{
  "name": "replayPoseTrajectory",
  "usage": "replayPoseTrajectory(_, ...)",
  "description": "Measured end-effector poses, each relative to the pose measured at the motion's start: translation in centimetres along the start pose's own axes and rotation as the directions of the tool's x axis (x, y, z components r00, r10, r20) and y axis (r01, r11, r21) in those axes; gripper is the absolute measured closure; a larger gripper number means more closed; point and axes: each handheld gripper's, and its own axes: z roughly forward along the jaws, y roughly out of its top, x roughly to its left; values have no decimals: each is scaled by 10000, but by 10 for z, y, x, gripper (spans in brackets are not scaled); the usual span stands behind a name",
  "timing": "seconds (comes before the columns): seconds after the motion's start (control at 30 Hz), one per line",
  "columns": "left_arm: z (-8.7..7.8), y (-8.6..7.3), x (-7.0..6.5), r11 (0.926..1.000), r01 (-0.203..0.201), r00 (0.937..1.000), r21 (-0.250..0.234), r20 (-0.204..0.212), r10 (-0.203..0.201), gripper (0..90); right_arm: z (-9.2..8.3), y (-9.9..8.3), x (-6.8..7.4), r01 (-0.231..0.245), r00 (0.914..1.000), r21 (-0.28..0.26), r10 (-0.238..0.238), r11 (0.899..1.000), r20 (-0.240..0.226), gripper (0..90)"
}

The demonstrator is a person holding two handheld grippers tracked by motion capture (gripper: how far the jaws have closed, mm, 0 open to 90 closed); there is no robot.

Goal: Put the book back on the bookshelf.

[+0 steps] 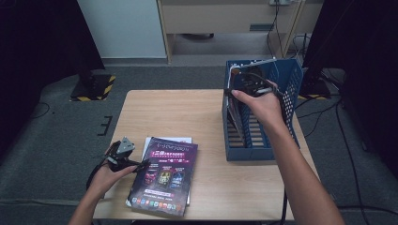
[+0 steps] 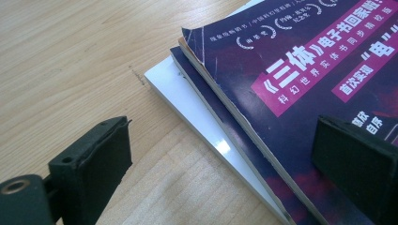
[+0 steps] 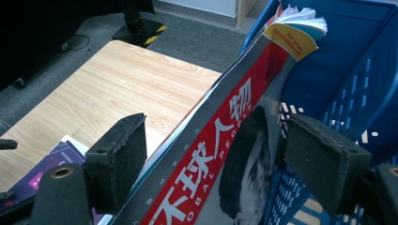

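A stack of magazines lies at the table's front left, topped by a purple-covered magazine [image 1: 164, 176] [image 2: 305, 61] with a white one [image 2: 187, 103] beneath. My left gripper [image 1: 141, 164] [image 2: 225, 140] is open at the stack's left edge, one jaw over bare wood and the other over the purple cover. At the back right stands a blue file rack [image 1: 286, 79] [image 3: 347, 70]. A magazine with a red band [image 3: 211, 159] [image 1: 233, 112] stands upright against its left side. My right gripper [image 1: 244, 85] [image 3: 218, 136] is open at its top, with the magazine between the jaws and gaps beside the pads.
The wooden table [image 1: 173, 112] has bare room at its middle and back left. On the floor behind stand a base with yellow-black stripes [image 1: 94, 86] and cables [image 1: 328, 108] at the right. The stack overhangs the table's front edge slightly.
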Motion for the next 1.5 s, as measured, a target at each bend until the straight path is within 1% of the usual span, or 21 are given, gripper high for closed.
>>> replayPoseTrajectory(0.27,0,0,0,10000,-6,10000,-5,0,6,48,-5,1,0,34,10000,-263,-36,9996,-87,179)
replayPoseTrajectory(0.33,0,0,0,10000,-9,10000,-7,-2,9,48,-7,0,-1,0,10000,-331,-2,9995,-53,170)
replayPoseTrajectory(0.47,-1,0,1,10000,-19,10000,-15,-17,19,49,-12,0,-3,76,10000,-443,-75,9990,13,158)
replayPoseTrajectory(0.57,-3,1,2,9996,187,9998,-221,41,-186,49,-18,-2,-4,61,10000,-516,-57,9986,78,155)
replayPoseTrajectory(0.63,-5,1,4,9988,307,9995,-391,-30,-308,49,-21,-3,-5,226,9997,-511,-221,9984,118,154)
replayPoseTrajectory(0.67,-7,1,5,9984,342,9994,-449,-51,-344,51,-23,-4,-5,233,9997,-507,-227,9984,134,153)
replayPoseTrajectory(0.73,-7,1,5,9982,400,9992,-457,-73,-403,50,-26,-6,-4,355,9992,-499,-345,9981,210,153)
replayPoseTrajectory(0.8,-7,1,5,9980,434,9990,-469,-64,-437,50,-29,-10,-5,323,9993,-597,-312,9977,181,153)
replayPoseTrajectory(0.93,-8,1,5,9986,339,9994,-402,-87,-343,50,-33,-21,-10,265,9994,-589,-252,9979,220,152)
replayPoseTrajectory(1.23,-7,1,4,9987,318,9993,-400,-171,-325,50,-40,-50,-26,-14,9997,-633,30,9980,263,130)
replayPoseTrajectory(1.27,-7,1,4,9988,294,9994,-383,-183,-301,50,-40,-53,-27,-19,9997,-647,36,9979,251,129)
replayPoseTrajectory(1.3,-7,1,4,9990,276,9994,-362,-184,-283,50,-40,-57,-29,-130,9996,-648,146,9978,245,127)
replayPoseTrajectory(1.43,-6,1,4,9991,239,9995,-354,-207,-247,50,-38,-69,-32,-137,9996,-602,151,9981,232,124)
replayPoseTrajectory(1.47,-6,1,4,9991,239,9995,-353,-214,-247,50,-37,-72,-32,-200,9995,-578,214,9981,237,121)
replayPoseTrajectory(1.5,-6,1,4,9991,245,9994,-349,-219,-253,50,-36,-76,-33,-139,9996,-561,153,9983,233,119)
